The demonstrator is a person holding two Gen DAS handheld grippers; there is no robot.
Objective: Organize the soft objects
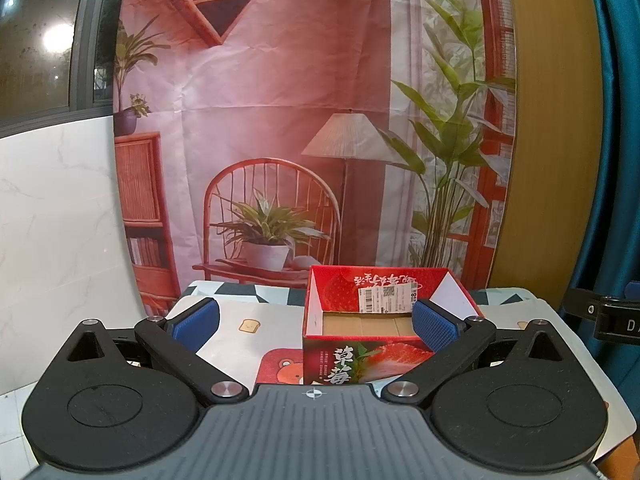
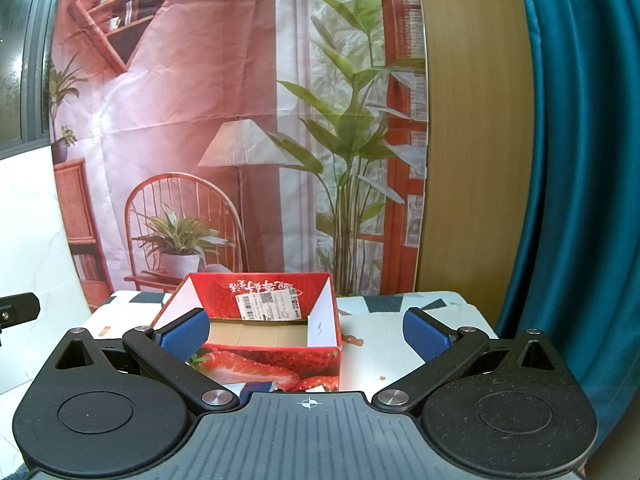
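A red strawberry-print cardboard box (image 1: 328,356) stands open-topped on the table, its brown floor bare and a white shipping label stuck on its inner back wall. My left gripper (image 1: 316,322) hovers in front of it, open wide, blue pads (image 1: 198,324) apart with nothing between them; the box sits toward its right pad. In the right wrist view the same box (image 2: 280,364) lies toward the left pad of my right gripper (image 2: 306,334), which is also open and holds nothing. No soft object shows in either view.
The table wears a patterned cloth (image 1: 256,326) with toast and bear prints. A printed room backdrop (image 1: 280,140) hangs behind it, a wooden panel (image 2: 476,140) and teal curtain (image 2: 572,200) at right, white marble wall (image 1: 56,220) at left. The other gripper's black part (image 1: 608,316) pokes in at right.
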